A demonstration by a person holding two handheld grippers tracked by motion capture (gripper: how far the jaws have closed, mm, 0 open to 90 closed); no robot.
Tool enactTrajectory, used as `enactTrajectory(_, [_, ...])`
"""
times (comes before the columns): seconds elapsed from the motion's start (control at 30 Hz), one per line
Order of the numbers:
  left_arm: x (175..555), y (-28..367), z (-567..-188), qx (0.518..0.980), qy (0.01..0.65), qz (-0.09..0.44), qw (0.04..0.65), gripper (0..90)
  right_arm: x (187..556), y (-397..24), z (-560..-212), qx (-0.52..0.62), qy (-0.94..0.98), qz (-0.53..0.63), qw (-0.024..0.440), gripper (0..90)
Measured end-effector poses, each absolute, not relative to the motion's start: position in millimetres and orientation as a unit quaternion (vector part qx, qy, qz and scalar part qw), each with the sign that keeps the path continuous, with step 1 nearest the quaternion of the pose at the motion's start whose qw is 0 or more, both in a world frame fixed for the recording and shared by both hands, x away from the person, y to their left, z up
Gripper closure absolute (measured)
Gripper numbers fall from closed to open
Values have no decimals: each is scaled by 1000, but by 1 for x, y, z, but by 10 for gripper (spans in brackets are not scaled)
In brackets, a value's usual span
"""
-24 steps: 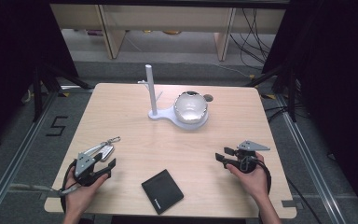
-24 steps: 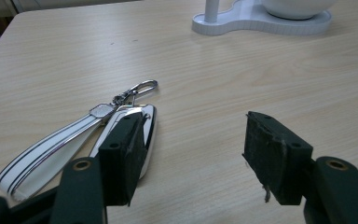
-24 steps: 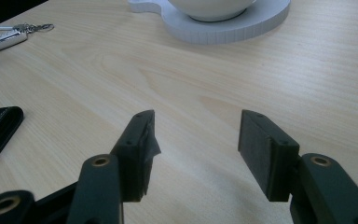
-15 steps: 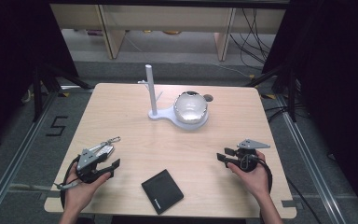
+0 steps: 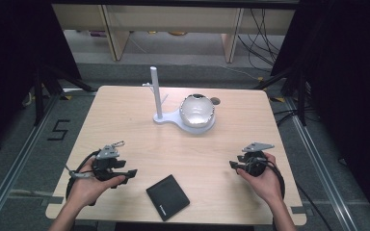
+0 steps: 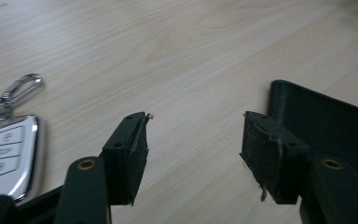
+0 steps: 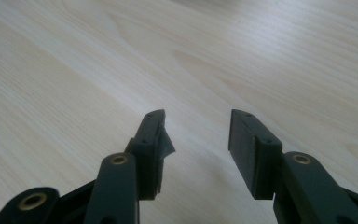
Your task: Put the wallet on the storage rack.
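The black wallet [image 5: 167, 197] is lying flat, long axis running diagonally, just beside the left gripper [image 6: 193, 140], whose jaws are standing released.

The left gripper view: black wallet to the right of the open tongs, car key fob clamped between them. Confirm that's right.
Not quite. The car key fob isn't clamped: the left gripper view shows it lying on the table to the left of the left tongs, outside the jaws, which stand open with bare wood between them. The black wallet is to the right, as said.
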State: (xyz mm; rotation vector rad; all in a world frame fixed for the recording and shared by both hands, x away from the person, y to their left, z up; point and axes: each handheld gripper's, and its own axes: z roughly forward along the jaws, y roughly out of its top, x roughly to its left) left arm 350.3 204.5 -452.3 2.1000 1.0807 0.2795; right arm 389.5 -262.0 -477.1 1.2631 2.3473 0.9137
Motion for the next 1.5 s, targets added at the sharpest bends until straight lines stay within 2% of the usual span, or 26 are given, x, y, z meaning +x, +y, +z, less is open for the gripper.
enactTrajectory(0.1, [352, 190, -449, 829, 407, 86, 373, 397, 391, -261, -476, 449, 818, 321, 162, 572])
enactTrajectory(0.13, [353, 186, -449, 832, 402, 79, 374, 396, 389, -261, -470, 458, 826, 297, 143, 571])
enactTrajectory(0.2, [354, 180, -449, 839, 394, 65, 369, 393, 390, -261, -468, 460, 826, 295, 142, 568])
enactTrajectory(0.43, [364, 163, -454, 864, 375, 21, 335, 394, 389, -258, -463, 461, 826, 297, 130, 556])
enactTrajectory(0.53, [368, 163, -453, 884, 350, 16, 309, 393, 389, -258, -463, 451, 830, 300, 134, 553])
enactTrajectory(0.57, [368, 159, -455, 876, 363, 12, 318, 392, 388, -257, -462, 458, 827, 299, 129, 552])
enactTrajectory(0.73, [370, 148, -462, 890, 344, -3, 300, 389, 387, -253, -461, 453, 825, 311, 132, 546])
enactTrajectory(1.37, [363, 126, -479, 903, 334, -5, 272, 383, 386, -249, -461, 449, 830, 307, 125, 536])
enactTrajectory(1.4, [363, 124, -480, 903, 334, -4, 270, 381, 389, -251, -464, 434, 834, 313, 138, 536])
enactTrajectory(1.5, [363, 120, -484, 905, 335, -1, 262, 381, 386, -248, -462, 448, 830, 307, 124, 535])
